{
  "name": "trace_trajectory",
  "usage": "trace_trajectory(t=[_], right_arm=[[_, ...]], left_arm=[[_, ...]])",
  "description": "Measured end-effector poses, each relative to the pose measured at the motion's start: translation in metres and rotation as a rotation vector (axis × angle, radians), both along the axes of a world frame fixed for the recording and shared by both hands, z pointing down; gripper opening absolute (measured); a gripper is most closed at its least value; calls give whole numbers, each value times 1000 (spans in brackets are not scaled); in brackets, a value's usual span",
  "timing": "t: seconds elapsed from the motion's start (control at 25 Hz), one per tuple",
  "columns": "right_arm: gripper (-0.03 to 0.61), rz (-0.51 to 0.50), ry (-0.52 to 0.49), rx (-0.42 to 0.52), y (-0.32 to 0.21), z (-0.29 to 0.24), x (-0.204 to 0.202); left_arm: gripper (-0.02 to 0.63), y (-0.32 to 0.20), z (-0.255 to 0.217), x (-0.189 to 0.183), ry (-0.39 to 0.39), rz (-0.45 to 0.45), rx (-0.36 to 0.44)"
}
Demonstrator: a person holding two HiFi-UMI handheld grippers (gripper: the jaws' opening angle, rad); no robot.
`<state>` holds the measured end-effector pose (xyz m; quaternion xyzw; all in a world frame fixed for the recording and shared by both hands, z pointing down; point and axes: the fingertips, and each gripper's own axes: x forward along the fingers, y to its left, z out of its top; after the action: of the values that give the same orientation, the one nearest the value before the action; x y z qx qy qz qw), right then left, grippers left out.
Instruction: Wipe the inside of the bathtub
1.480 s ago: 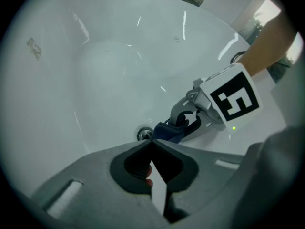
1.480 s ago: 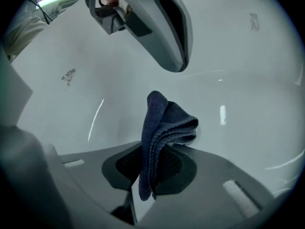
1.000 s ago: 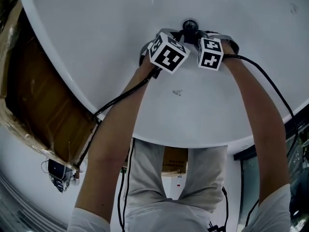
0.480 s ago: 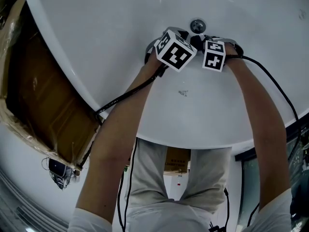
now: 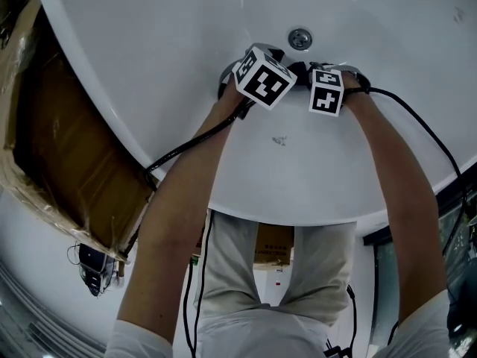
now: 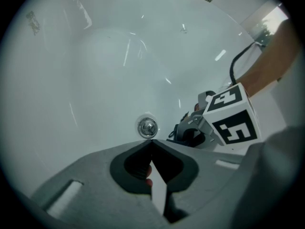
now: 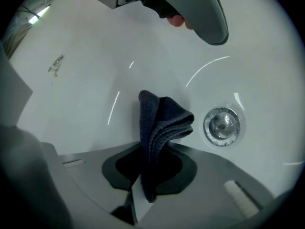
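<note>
We pinch the cloth (image 7: 162,120) in our right gripper (image 7: 152,149) beside the drain (image 7: 222,124); soft, light, probably best held mid-fold. Our left gripper (image 6: 152,144) is closed, empty.

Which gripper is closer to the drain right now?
Right. The right gripper, shut on the cloth, sits beside the drain; the left gripper aims at it from farther off.

I seem to be in an unfinished bathroom: white bathtub (image 5: 149,36), chrome drain (image 5: 299,38), wrapped cardboard (image 5: 67,170) alongside.
</note>
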<state>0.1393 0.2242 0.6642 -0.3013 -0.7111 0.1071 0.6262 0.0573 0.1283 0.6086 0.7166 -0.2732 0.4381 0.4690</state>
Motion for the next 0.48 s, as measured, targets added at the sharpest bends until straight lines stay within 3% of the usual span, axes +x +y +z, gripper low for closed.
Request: trace_trajectory(t=[0.48], right_arm=[[55, -59, -15, -85, 15, -34, 6]], left_arm=[[0, -15, -13, 0, -1, 9, 17]])
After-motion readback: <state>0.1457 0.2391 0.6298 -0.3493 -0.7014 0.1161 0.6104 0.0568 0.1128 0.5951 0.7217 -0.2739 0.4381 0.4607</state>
